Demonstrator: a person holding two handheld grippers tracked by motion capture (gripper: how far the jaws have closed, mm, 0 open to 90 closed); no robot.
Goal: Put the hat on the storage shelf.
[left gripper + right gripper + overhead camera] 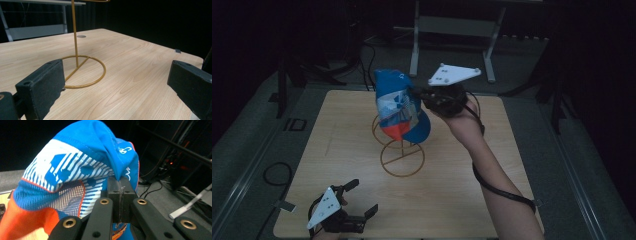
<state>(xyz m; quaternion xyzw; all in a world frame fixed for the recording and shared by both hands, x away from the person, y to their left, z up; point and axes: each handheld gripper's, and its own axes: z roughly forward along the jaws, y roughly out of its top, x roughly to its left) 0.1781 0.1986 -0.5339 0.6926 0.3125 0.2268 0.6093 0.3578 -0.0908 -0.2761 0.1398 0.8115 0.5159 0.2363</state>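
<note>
Two grippers in play, one doing the work. High view: your right gripper (422, 97) has the blue, white and orange cap (398, 105) held in the air over the upper ring of the gold wire stand (401, 152), which sits mid-table (462, 190). Cap looks draped against or just above that upper ring; can't tell if it's bearing on the wire yet. Your left gripper (362, 200) rests near the front left of the table, well apart from the stand, jaws spread, holding nothing.

Left gripper view: both black jaws wide apart, bare wood between them, stand's base ring and upright post ahead. Nothing grasped.

Right gripper view: jaws pressed together on a fold of cap fabric near the crown seam, cap hanging off to the left of them.

Judgement: pickup done, carry roughly done. Left to do: seat the cap on the stand's top, release, back off.
</note>
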